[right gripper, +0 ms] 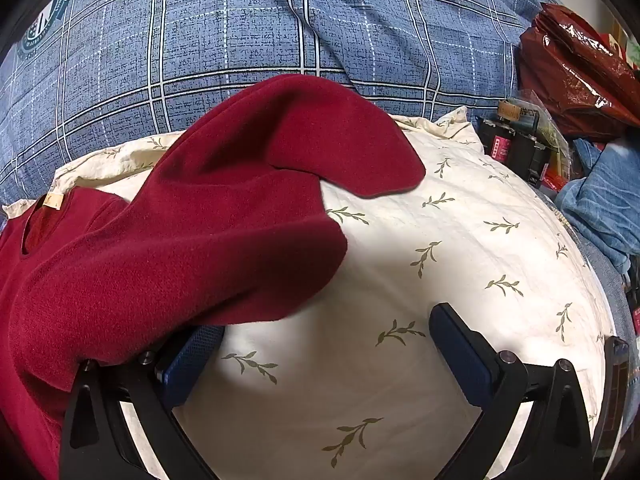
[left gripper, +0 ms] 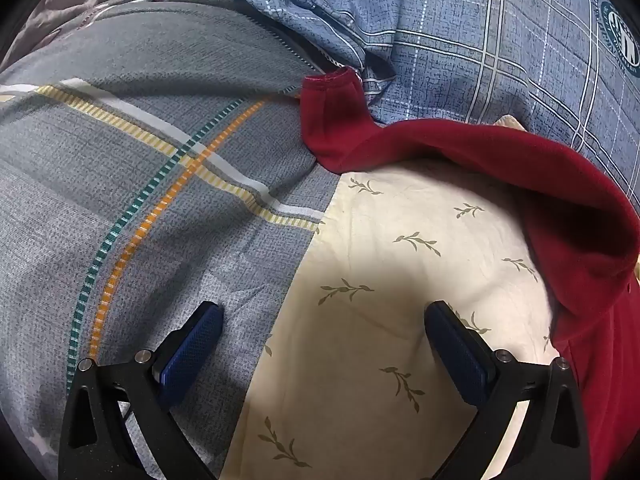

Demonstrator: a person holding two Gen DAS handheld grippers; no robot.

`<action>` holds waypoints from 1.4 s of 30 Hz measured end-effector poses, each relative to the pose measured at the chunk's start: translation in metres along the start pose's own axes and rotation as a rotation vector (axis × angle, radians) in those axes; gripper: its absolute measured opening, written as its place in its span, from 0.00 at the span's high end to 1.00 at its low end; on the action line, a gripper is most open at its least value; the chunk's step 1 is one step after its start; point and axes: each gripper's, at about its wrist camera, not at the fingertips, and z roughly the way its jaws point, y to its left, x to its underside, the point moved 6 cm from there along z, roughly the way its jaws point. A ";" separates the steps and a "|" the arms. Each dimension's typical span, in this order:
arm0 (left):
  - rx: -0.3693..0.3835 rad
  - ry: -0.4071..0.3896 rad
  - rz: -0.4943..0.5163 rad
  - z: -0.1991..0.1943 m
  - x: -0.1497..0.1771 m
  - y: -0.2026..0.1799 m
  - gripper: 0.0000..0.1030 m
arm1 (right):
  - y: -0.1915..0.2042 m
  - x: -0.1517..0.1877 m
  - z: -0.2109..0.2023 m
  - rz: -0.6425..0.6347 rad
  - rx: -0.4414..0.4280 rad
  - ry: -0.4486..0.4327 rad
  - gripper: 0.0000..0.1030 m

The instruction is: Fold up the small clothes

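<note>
One red garment (right gripper: 180, 240) sprawled across the leaf-print pillow (right gripper: 440, 260), long axis running left to right. Draped against the right gripper (right gripper: 324, 332), spread wide, nothing held. Lying well right of the left gripper (left gripper: 322, 320), likewise wide and empty.

Light: I read even indoor light, brightest on the cream leaf-print pillow (right gripper: 460, 240).
Shadows: a soft grey shade falls across the pillow's near part in both views.
Glare: highlights glint on the dark red plastic bag (right gripper: 580, 76).
Distortion: strong fisheye bending, with black vignette corners.
Focus: sharp centrally, softer at the rims.
</note>
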 end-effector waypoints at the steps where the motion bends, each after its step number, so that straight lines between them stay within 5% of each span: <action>1: 0.000 0.001 0.000 0.000 0.000 0.000 0.01 | 0.000 0.000 0.000 0.000 -0.001 0.000 0.00; 9: -0.002 0.014 0.007 -0.011 0.008 0.006 0.02 | -0.002 0.006 -0.006 0.012 -0.016 0.048 0.00; 14: 0.021 -0.017 0.097 -0.036 0.018 -0.010 0.11 | 0.014 0.044 -0.053 -0.071 -0.065 0.113 0.00; 20: 0.079 -0.091 0.166 -0.097 0.030 -0.037 0.11 | 0.039 0.078 -0.130 -0.050 -0.279 0.093 0.00; 26: 0.133 -0.200 0.211 -0.161 0.030 -0.066 0.10 | 0.087 0.060 -0.182 -0.085 -0.414 0.011 0.00; 34: 0.209 -0.229 0.227 -0.187 0.032 -0.097 0.10 | 0.161 0.031 -0.187 -0.148 -0.402 -0.101 0.00; 42: 0.192 -0.190 0.282 -0.155 0.027 -0.125 0.10 | 0.198 0.028 -0.157 -0.151 -0.320 -0.131 0.00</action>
